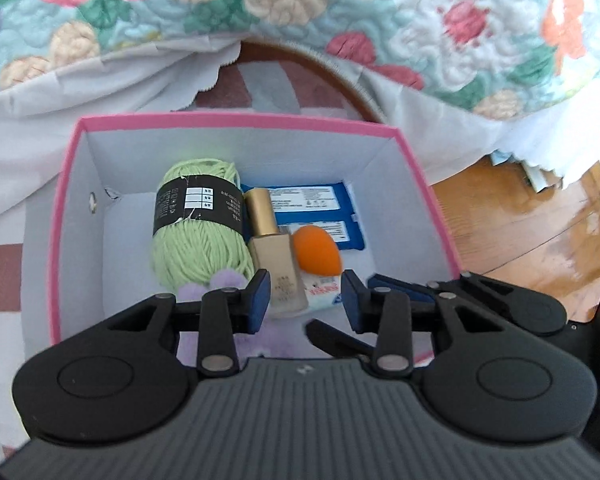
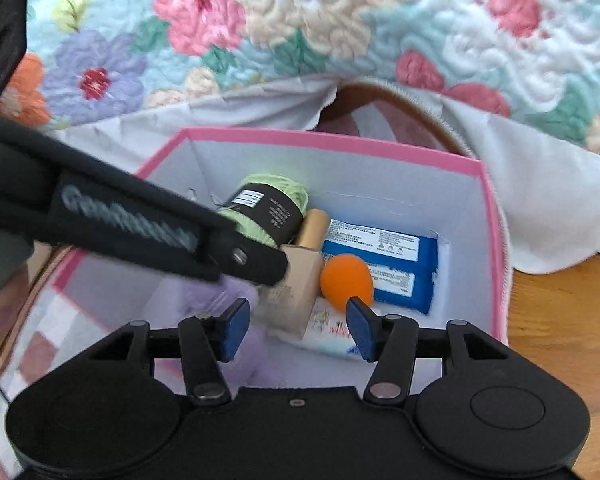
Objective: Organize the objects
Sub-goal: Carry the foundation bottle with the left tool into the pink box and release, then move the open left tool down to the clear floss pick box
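Both grippers hang over the pink box (image 1: 236, 122). Left gripper (image 1: 305, 300) and right gripper (image 2: 296, 328) gape empty; descending, either risks toppling the foundation bottle (image 1: 274, 256) at the sponge's (image 1: 318, 250) nine o'clock.

In the left wrist view, the box (image 1: 256, 122) fills mid-frame. Inside, the yarn (image 1: 198, 224) lies left, the bottle (image 1: 274, 248) beside it, the sponge (image 1: 316, 250) right, on the packets (image 1: 320, 204).
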A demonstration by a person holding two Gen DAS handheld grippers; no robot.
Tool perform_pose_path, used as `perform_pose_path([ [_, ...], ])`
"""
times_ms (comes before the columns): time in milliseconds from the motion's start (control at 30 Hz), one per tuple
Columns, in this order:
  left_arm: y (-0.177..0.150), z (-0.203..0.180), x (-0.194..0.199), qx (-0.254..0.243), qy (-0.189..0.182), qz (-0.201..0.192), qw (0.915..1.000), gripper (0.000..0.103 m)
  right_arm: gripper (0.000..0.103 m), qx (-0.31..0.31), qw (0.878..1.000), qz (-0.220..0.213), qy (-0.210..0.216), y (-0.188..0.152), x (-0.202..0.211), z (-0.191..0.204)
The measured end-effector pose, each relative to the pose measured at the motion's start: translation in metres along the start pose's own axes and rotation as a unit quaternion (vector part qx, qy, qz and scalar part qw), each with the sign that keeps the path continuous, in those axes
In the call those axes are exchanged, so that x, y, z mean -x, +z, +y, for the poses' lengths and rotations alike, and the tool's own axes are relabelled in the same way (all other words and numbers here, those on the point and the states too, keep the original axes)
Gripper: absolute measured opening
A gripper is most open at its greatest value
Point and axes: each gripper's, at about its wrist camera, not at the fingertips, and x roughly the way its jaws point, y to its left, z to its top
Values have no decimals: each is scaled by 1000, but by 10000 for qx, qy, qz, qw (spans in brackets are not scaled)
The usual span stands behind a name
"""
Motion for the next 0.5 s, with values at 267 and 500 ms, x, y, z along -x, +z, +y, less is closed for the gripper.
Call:
perform_pose_path([
  [267, -22, -7, 65, -260, 229, -91, 9994, 42, 71, -217, 9989, 158, 374, -2, 70, -7],
  [500, -49, -6, 118, -154, 119, -191, 9996, 48, 72, -50, 9979, 44, 650, -1, 123, -1],
])
